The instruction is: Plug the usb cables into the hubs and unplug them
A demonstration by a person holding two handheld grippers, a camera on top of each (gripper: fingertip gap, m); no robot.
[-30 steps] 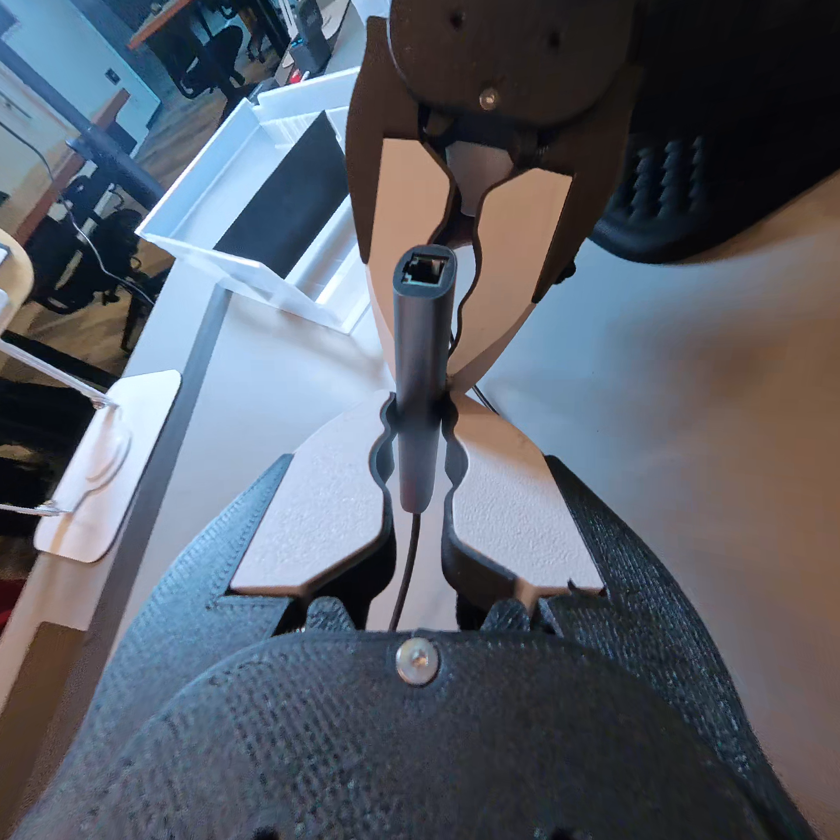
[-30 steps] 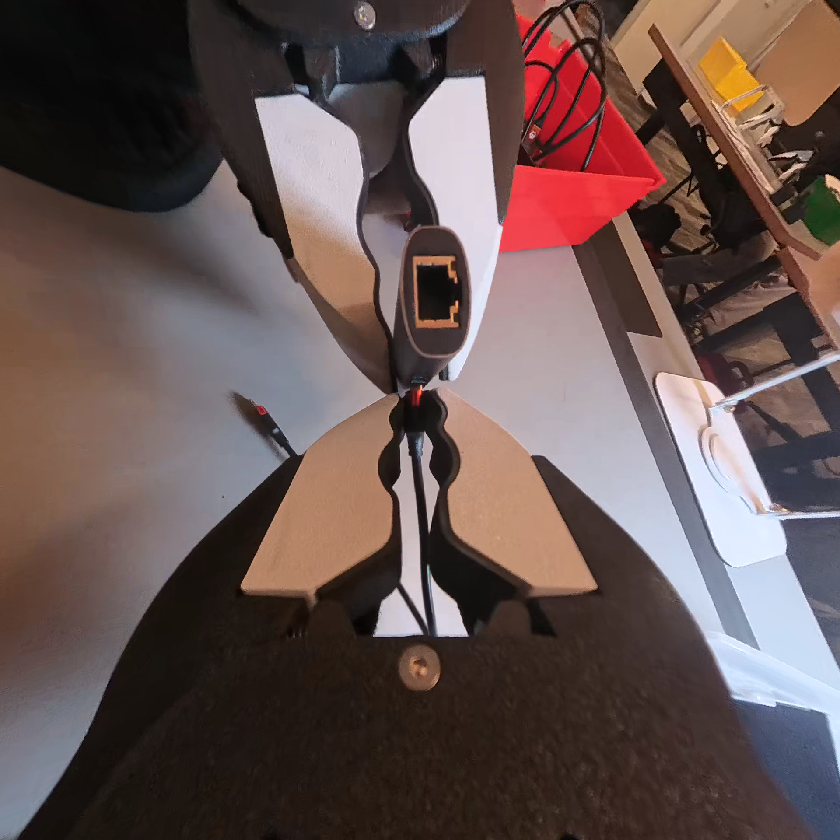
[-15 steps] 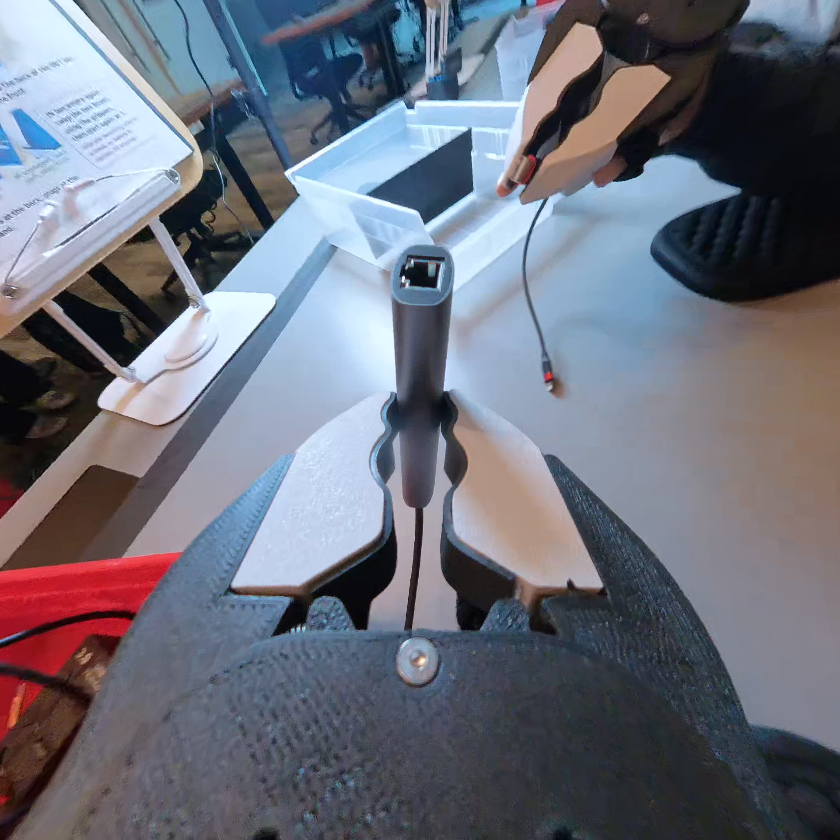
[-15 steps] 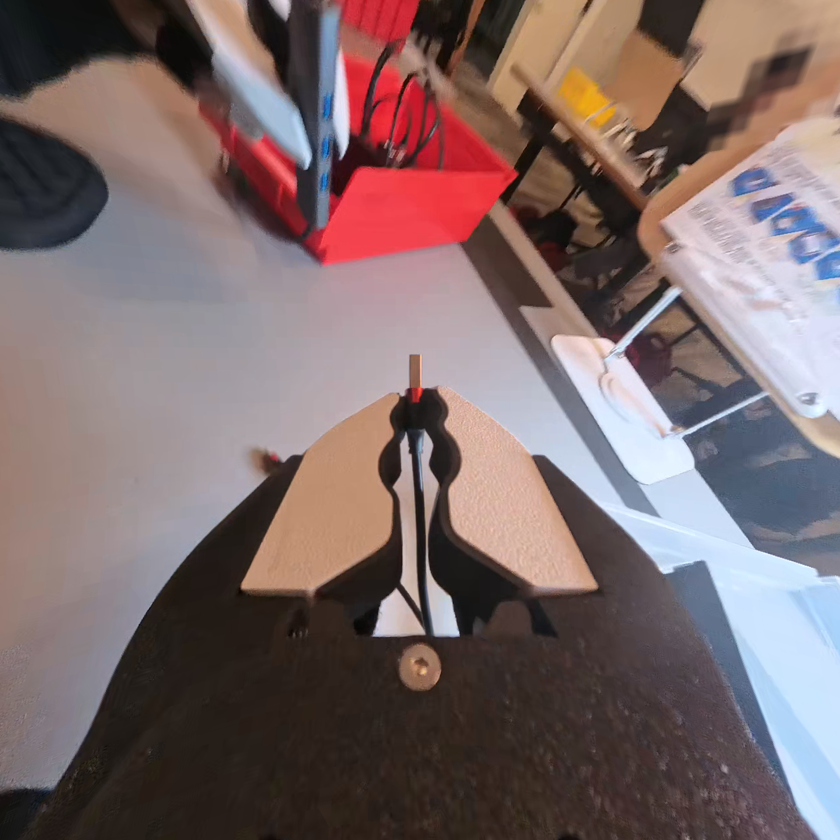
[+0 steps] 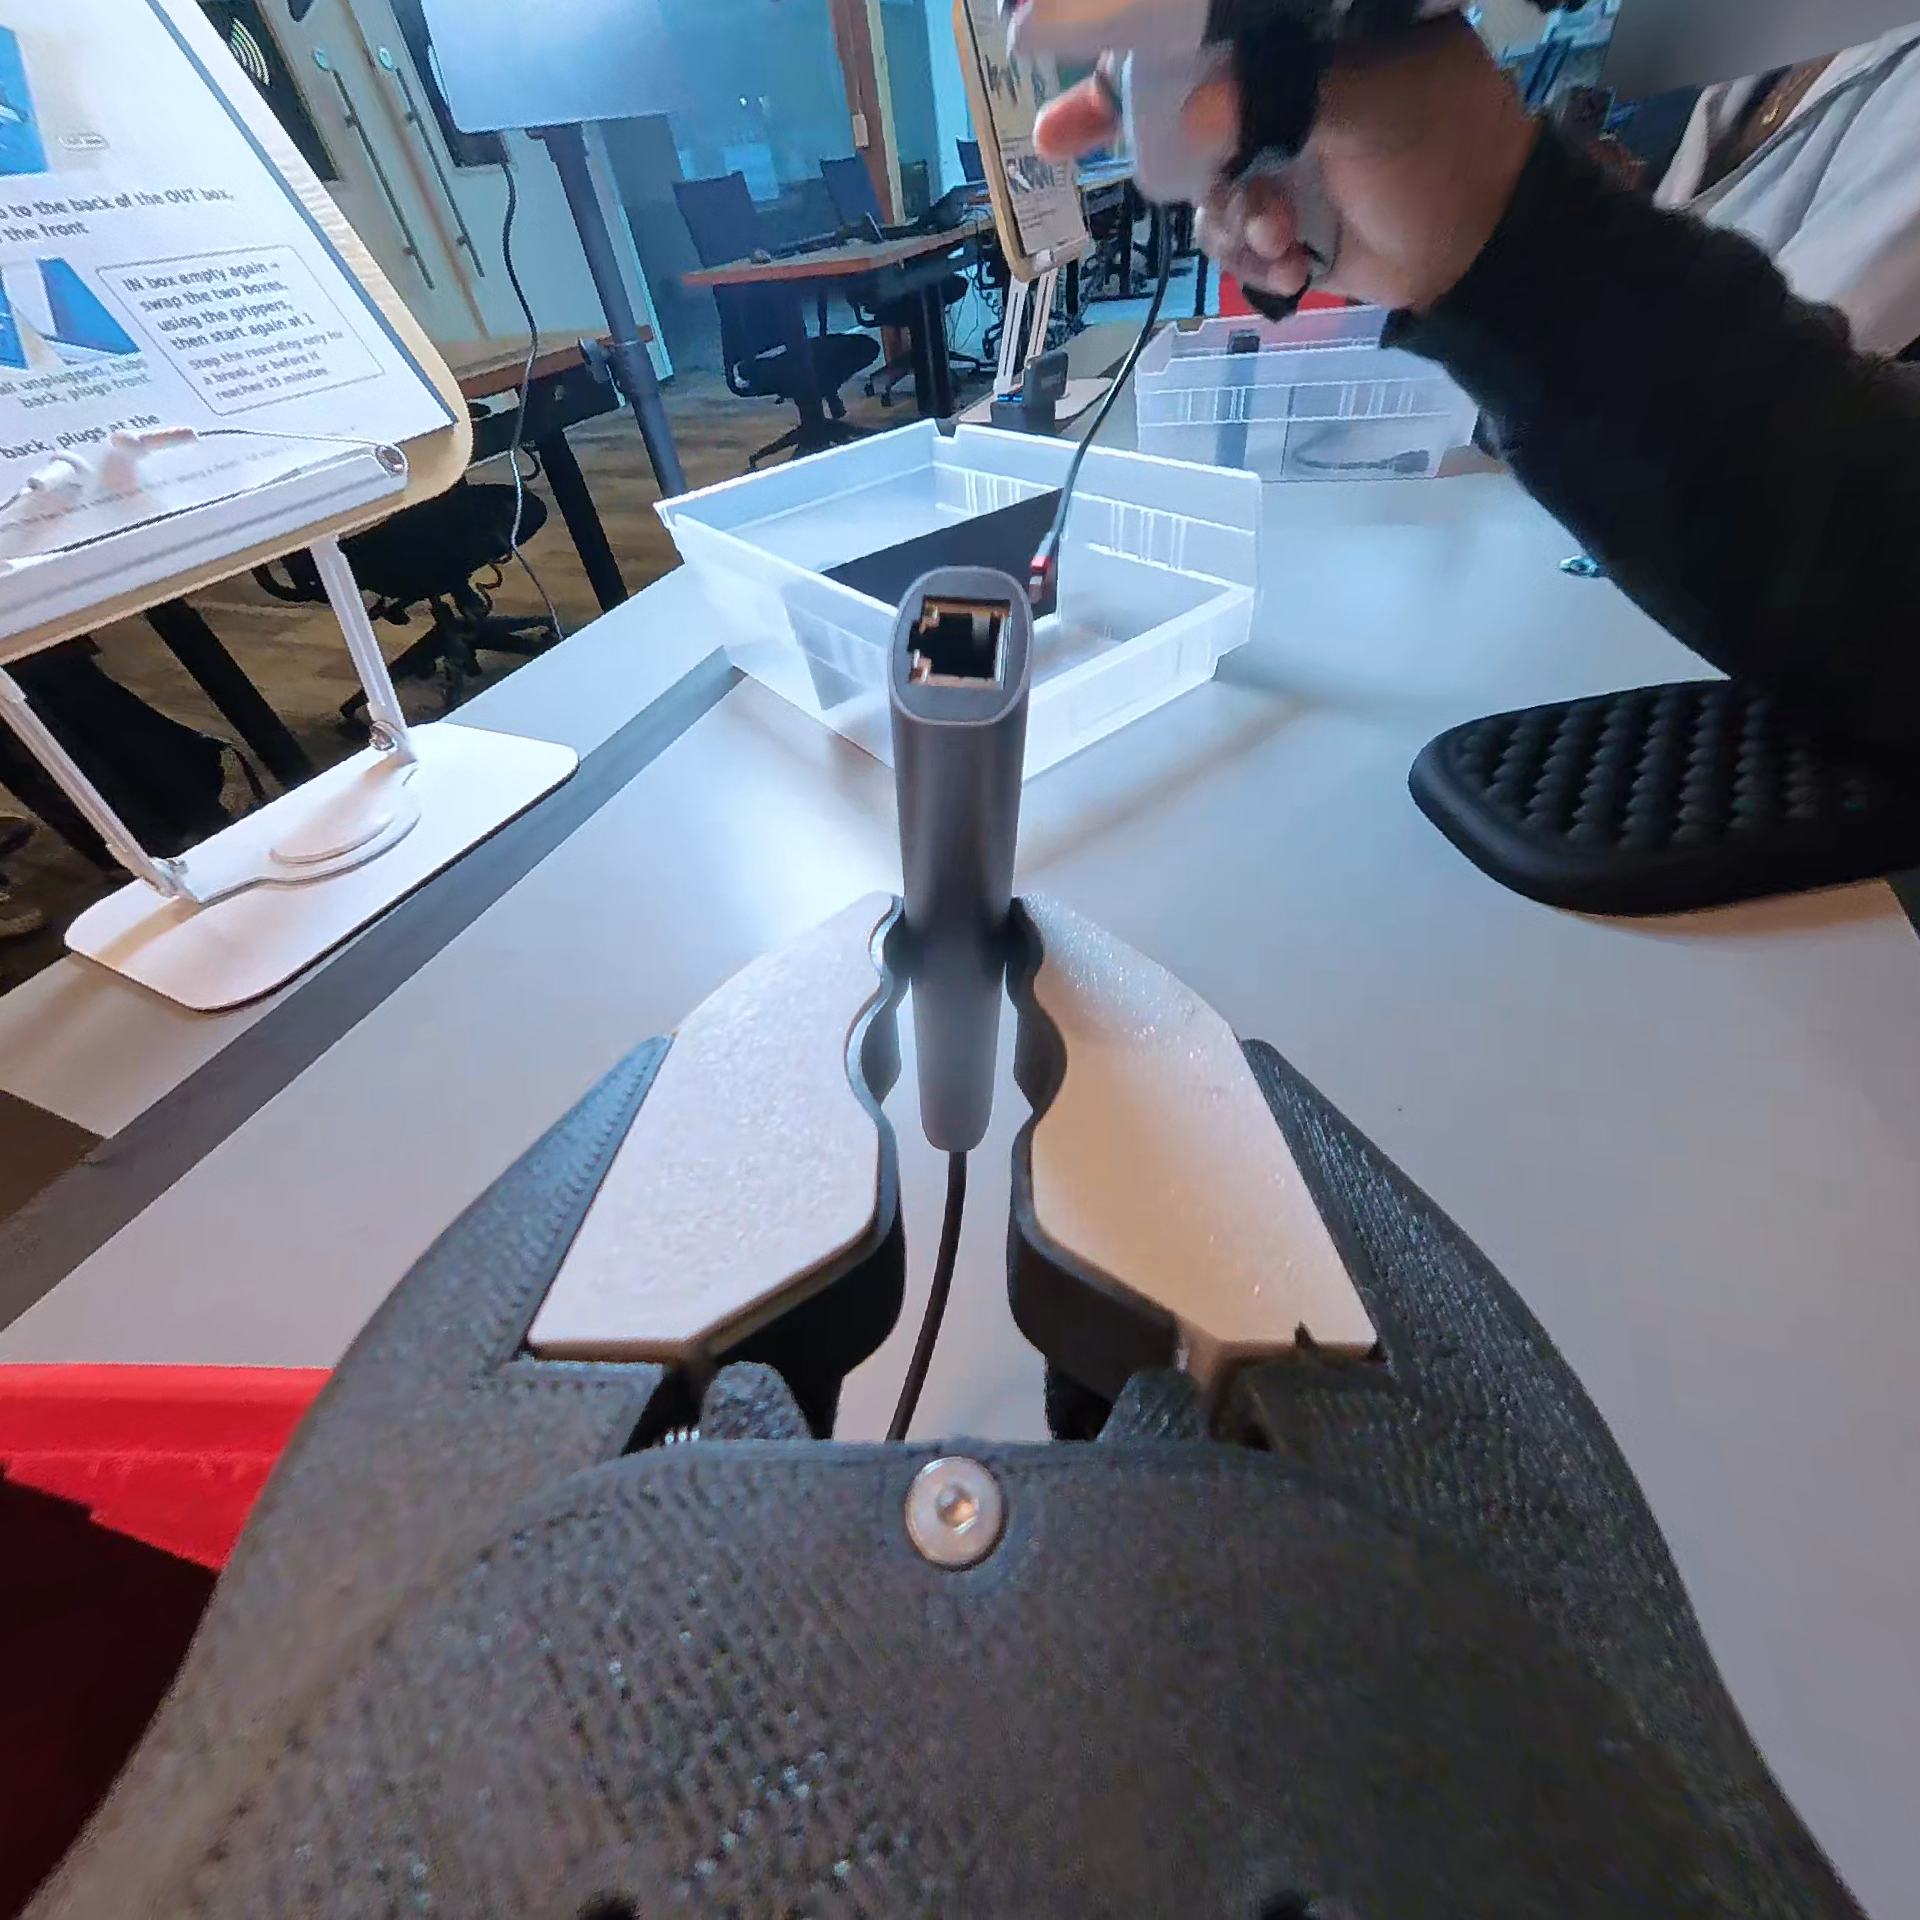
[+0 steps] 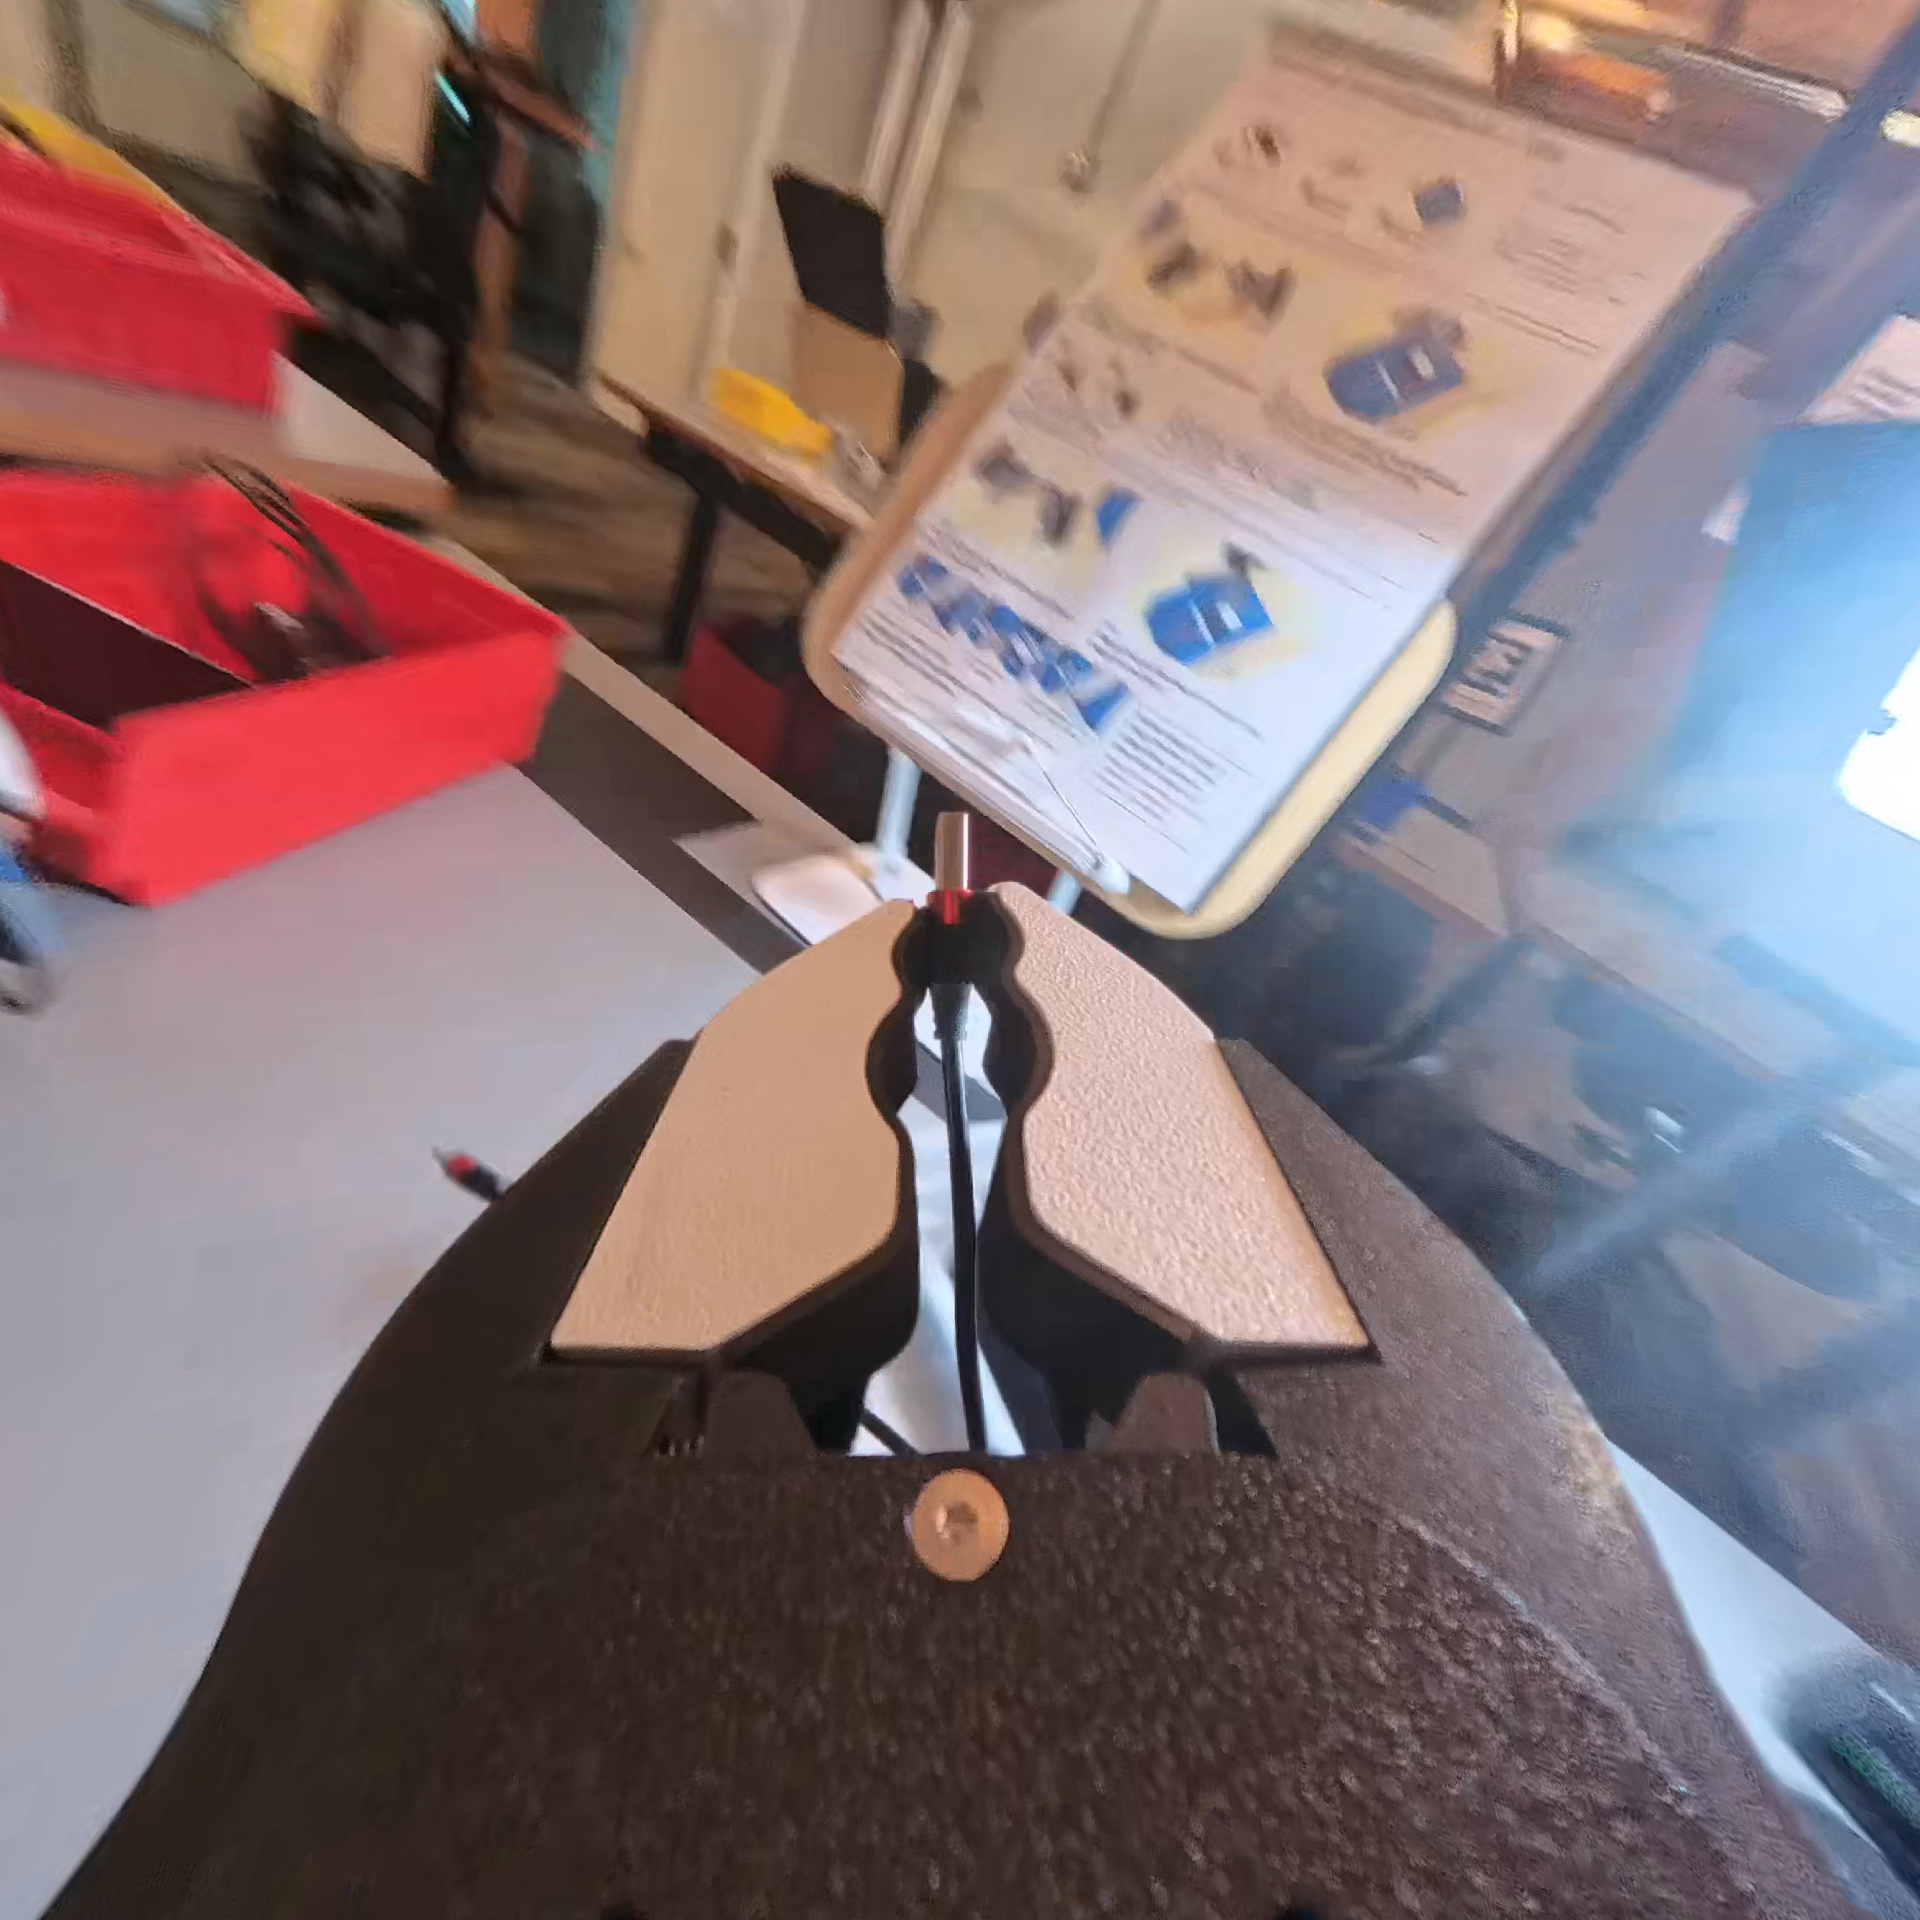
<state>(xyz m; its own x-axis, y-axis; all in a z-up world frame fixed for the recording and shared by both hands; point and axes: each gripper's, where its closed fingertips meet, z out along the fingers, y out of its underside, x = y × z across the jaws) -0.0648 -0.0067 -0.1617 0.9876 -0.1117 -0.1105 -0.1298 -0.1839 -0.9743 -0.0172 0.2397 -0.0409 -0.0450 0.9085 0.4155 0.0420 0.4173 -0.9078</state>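
The grey hub (image 5: pixel 961 831) is gripped upright by the closed fingers of the left gripper (image 5: pixel 958 930), above the tabletop (image 5: pixel 1403 1039). The cable plug (image 6: pixel 951 883) is clamped between the fingers of the right gripper (image 6: pixel 954 914), its metal tip free in the air, near the tabletop's far edge and well apart from the hub.

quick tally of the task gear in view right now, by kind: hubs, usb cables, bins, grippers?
Hubs: 1, the grey hub shut in the left gripper.
USB cables: 1, the black usb cable with red-collared plug, held by the right gripper.
Bins: 3, a clear bin nearby, a second clear bin behind it, and a red bin.
Grippers: 2.
Total: 7.
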